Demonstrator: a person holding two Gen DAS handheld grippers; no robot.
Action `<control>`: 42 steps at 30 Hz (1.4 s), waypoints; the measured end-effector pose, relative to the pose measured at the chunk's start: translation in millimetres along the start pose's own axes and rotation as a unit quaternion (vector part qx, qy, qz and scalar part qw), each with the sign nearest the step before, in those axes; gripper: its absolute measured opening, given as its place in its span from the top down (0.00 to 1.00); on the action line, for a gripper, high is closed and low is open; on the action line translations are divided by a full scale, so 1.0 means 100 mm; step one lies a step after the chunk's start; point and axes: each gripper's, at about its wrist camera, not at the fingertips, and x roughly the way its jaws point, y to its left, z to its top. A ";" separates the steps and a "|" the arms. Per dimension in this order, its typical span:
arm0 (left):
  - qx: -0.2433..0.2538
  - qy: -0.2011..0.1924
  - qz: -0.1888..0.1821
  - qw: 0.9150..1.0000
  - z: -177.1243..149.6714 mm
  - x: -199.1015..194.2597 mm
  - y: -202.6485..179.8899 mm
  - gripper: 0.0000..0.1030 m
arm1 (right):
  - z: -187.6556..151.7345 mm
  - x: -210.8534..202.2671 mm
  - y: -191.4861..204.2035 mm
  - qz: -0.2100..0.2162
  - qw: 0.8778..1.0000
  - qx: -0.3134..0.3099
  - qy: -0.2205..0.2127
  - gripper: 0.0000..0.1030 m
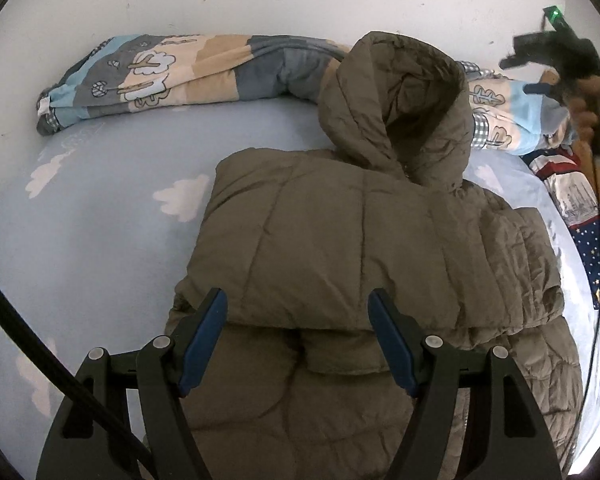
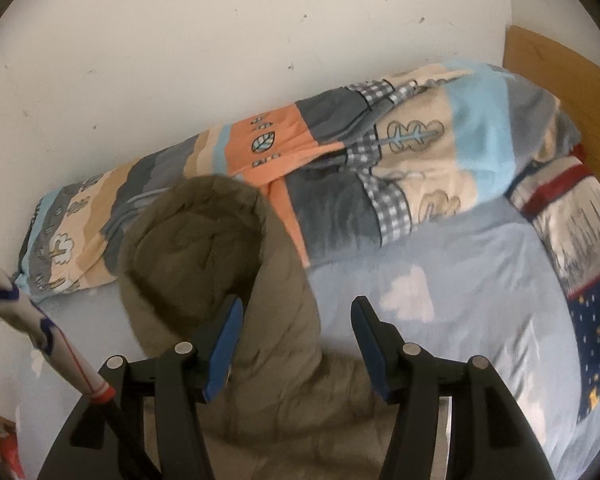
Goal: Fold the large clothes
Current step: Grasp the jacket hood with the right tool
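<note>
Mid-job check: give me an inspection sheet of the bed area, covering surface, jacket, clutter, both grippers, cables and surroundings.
Surface: bed sheet, light blue with white clouds.
Job's things: olive puffer jacket lying on the sheet, part folded; hood lies toward the wall against the quilt.
Clutter: rolled patchwork quilt along the wall; star-print pillow at the headboard end.
Grippers: left gripper open, over the jacket's folded edge; right gripper open, near the hood, motion-blurred.
Cables: black cable beside the left gripper; thin cable hanging from the right gripper.
Surroundings: scuffed white wall; wooden headboard.
</note>
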 end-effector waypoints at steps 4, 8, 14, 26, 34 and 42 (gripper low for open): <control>0.007 0.000 0.003 1.000 -0.01 0.04 -0.02 0.30 | 0.18 0.26 0.05 0.026 1.000 -0.003 -0.004 0.34; 0.009 0.005 0.005 1.000 -0.02 0.08 -0.02 0.30 | 0.26 0.58 0.18 0.026 1.000 -0.008 0.004 0.34; 0.009 0.010 0.005 1.000 -0.02 0.13 0.00 0.30 | 0.33 0.97 0.37 0.017 1.000 -0.011 0.004 0.34; 0.004 0.000 0.003 1.000 -0.01 0.03 -0.03 0.30 | 0.06 0.73 0.41 -0.034 0.997 -0.064 -0.028 0.95; 0.005 -0.013 0.002 1.000 -0.01 -0.15 -0.09 0.30 | -0.42 -0.22 0.21 0.029 0.996 -0.065 -0.058 0.95; -0.029 -0.020 -0.029 0.999 0.05 -0.30 -0.03 0.30 | -1.45 -0.98 -0.03 0.063 0.994 -0.068 -0.064 0.95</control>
